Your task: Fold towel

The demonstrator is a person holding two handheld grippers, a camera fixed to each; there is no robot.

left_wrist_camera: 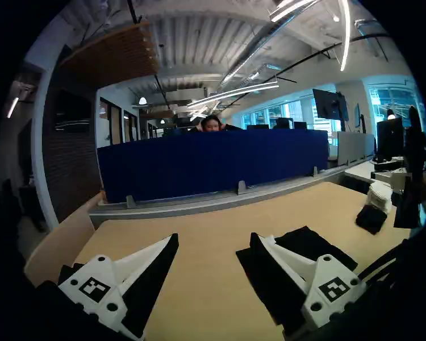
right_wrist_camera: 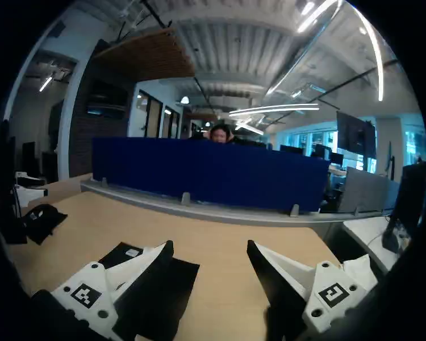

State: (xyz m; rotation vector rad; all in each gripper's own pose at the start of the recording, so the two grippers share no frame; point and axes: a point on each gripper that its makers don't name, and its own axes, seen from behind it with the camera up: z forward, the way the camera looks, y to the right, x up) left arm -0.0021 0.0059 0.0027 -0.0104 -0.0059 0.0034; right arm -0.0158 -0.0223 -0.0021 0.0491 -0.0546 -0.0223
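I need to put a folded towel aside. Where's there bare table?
In the left gripper view, bare wood runs from the black towel up to the blue divider, and across the table's left half ahead of the left claw. It is crowded at the far right, where folded piles and monitors sit.

Table [left_wrist_camera: 213,227]: runs from the near edge to the far side.
Divider [left_wrist_camera: 213,162]: stands along the table's far edge.
Towel [left_wrist_camera: 304,250]: flat on the table, near, right of centre in the left gripper view.
Folded cloths [left_wrist_camera: 375,207]: on the table, far right, beyond the towel.
Person [left_wrist_camera: 211,123]: behind the divider.
Monitors [left_wrist_camera: 329,105]: far right, behind the divider.
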